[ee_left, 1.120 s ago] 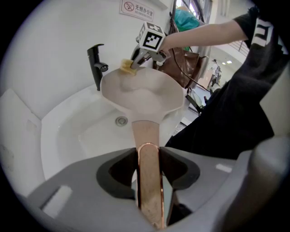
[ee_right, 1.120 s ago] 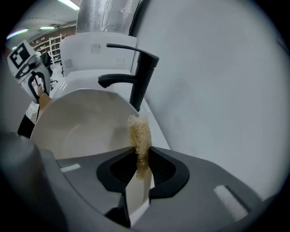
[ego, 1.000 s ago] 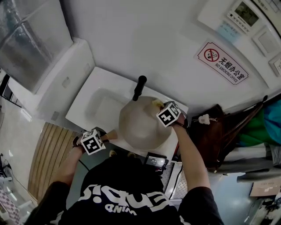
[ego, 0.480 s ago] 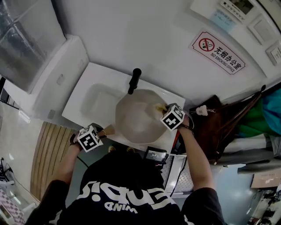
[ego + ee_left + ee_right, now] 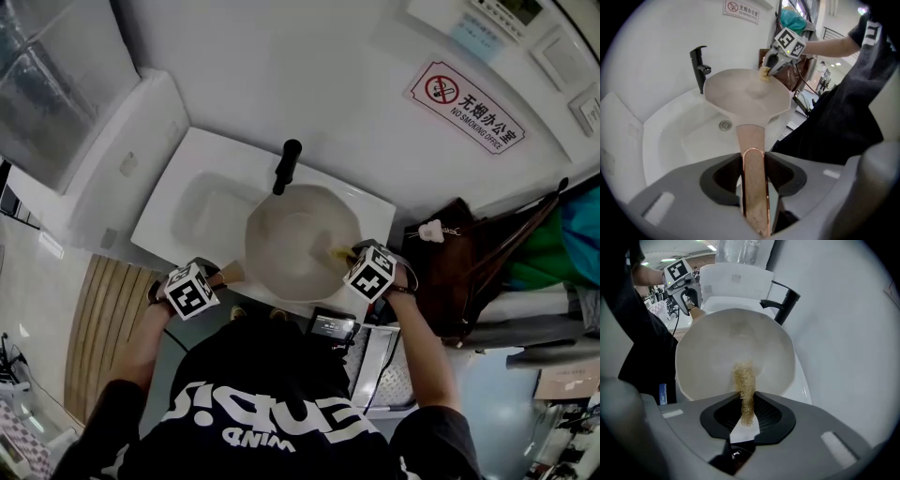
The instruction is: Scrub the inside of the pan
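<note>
Beige round pan [image 5: 298, 234]: left gripper [image 5: 754, 187] clamped on wooden handle [image 5: 751, 136], 8 o'clock; right gripper [image 5: 746, 408] pinching straw-coloured fibre scrubber [image 5: 744, 378] at 4 o'clock wall. Hard scrubbing could twist handle loose.

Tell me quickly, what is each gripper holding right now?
Left gripper: closed on the pan handle.
Right gripper: closed on a fibre scrubber, its tip inside the pan.

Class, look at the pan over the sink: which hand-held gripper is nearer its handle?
Left. The left hand-held gripper is shut on the handle itself; the right hand-held gripper is across the pan at the far rim, holding a scrubber.
</note>
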`<state>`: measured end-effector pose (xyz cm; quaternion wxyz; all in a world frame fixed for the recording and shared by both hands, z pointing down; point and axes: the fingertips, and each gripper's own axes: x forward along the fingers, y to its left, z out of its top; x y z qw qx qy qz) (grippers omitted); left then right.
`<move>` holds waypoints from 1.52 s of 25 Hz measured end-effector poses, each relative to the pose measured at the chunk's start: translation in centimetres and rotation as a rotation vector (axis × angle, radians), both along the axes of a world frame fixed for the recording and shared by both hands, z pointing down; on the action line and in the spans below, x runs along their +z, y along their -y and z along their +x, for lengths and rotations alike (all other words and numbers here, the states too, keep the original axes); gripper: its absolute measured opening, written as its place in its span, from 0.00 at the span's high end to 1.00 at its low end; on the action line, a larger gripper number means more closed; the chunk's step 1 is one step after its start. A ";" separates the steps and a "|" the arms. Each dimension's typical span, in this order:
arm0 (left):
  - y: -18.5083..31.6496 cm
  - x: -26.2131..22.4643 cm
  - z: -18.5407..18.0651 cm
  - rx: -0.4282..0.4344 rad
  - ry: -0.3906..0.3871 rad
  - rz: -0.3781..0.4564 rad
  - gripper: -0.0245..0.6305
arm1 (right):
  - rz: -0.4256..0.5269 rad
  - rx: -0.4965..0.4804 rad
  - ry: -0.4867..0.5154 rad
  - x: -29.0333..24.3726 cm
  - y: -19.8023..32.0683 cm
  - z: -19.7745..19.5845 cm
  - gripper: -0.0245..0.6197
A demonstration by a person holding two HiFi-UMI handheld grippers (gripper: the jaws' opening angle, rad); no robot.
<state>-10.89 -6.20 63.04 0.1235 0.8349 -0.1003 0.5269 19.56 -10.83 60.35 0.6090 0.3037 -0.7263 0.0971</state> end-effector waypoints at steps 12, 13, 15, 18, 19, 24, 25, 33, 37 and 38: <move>-0.1 0.0 0.1 0.000 0.000 -0.002 0.72 | -0.157 -0.097 0.088 0.9 -5.3 -4.5 0.85; -0.1 0.0 0.1 0.000 0.000 -0.002 0.72 | -0.171 -0.109 0.097 1.1 -5.7 -5.1 0.85; -0.1 0.1 0.1 -0.001 0.001 -0.001 0.72 | -0.196 -0.132 0.110 1.4 -6.4 -6.2 0.85; -0.1 0.1 0.1 -0.002 0.005 -0.002 0.72 | -0.228 -0.160 0.125 1.7 -7.1 -7.7 0.85; -0.1 0.1 0.1 -0.003 0.004 -0.003 0.72 | -0.236 -0.171 0.130 1.8 -7.3 -8.2 0.85; -0.1 0.1 0.1 -0.006 0.000 -0.004 0.72 | -0.283 -0.220 0.155 2.3 -8.1 -10.4 0.85; -0.1 0.1 0.1 -0.006 0.000 -0.004 0.72 | -0.298 -0.229 0.163 2.3 -8.3 -10.9 0.85; -0.3 0.1 0.3 -0.011 -0.010 -0.008 0.72 | -0.353 -0.265 0.209 3.6 -7.4 -15.0 0.84; -0.4 0.1 0.4 -0.014 -0.017 -0.011 0.72 | -0.362 -0.275 0.208 4.6 -6.1 -16.7 0.84; -0.5 0.1 0.4 -0.015 -0.018 -0.011 0.72 | -0.362 -0.278 0.206 4.8 -5.8 -17.1 0.84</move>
